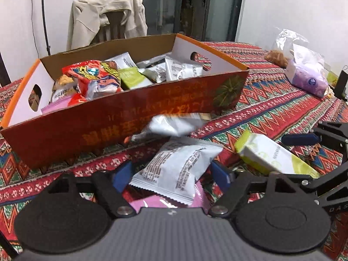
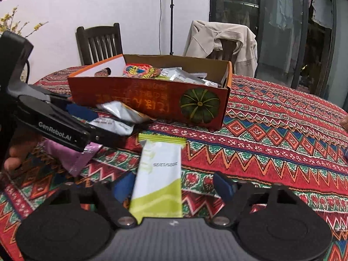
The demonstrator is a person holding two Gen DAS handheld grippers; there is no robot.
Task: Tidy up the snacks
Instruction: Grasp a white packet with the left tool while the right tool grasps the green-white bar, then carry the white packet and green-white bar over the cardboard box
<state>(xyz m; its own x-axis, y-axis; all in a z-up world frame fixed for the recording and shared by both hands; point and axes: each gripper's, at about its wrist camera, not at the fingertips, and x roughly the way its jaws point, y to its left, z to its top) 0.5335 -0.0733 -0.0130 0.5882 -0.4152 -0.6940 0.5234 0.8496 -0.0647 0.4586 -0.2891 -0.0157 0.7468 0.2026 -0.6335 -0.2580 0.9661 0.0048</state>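
Snacks lie loose on the patterned tablecloth [image 2: 271, 130] before the orange box [image 2: 152, 100]. A white packet [image 1: 174, 169] sits between the left gripper [image 1: 171, 171] fingers, a green-and-white packet [image 2: 158, 178] between the right gripper [image 2: 171, 184] fingers; both jaws stand apart, no pad visibly pressing.

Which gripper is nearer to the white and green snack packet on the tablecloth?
Right. The right gripper has the white and green packet between its open fingers. The left gripper is beside it, around a white printed packet.
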